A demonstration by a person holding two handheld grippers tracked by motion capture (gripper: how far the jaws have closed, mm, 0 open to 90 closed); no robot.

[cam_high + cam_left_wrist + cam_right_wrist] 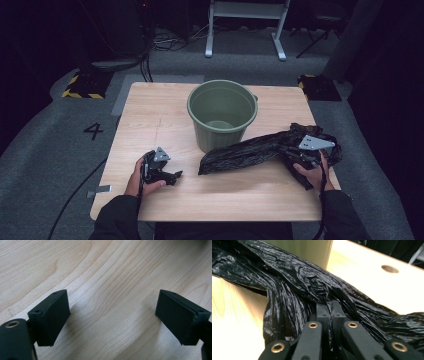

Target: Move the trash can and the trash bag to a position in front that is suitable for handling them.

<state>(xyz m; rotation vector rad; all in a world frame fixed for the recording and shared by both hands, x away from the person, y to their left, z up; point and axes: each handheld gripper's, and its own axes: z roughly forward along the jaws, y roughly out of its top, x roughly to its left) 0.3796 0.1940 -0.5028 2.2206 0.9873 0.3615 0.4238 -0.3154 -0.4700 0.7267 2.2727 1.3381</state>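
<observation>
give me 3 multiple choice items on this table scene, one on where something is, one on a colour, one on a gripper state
1. Where does the black plastic bag lie?
A. inside the bucket
B. on the table in front of the bucket
C. on the floor

2. What colour is the bucket?
A. green
B. red
C. white

3. How are the left gripper jaws?
A. shut on the bag
B. shut on nothing
C. open over bare wood

Key: 1 B, the bag stretches across the table; 2 A, its wall and rim are green; 3 C, wood grain shows between the parted jaws.
</observation>
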